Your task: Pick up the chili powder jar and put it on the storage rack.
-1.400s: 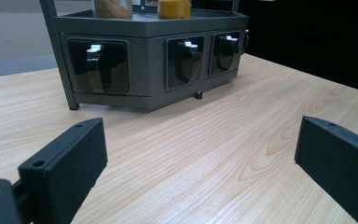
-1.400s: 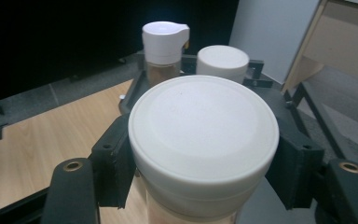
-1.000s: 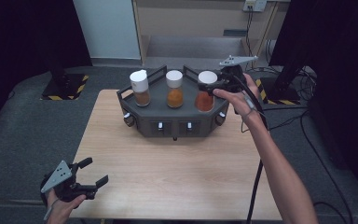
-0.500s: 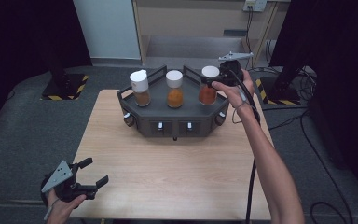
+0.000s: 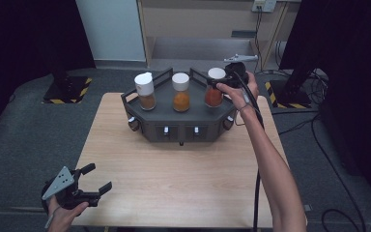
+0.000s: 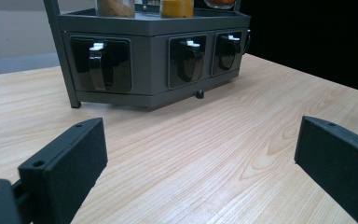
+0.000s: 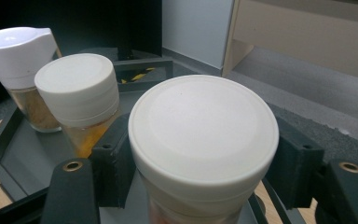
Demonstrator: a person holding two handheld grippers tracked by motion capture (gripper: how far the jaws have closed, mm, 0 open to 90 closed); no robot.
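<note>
Three jars [image 5: 180, 92] stand side by side on the rack [image 5: 178, 126], mid-table [image 5: 183, 183].

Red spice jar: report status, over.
Right gripper shut on white-lidded red spice jar, standing on grey rack. Left gripper open, idle at table edge. Orange spice jar close alongside.

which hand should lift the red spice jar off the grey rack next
Right. The right gripper is already shut on the white-lidded red spice jar at the right end of the dark grey rack. The left gripper hangs open over the table's near left corner, far from the jars.
</note>
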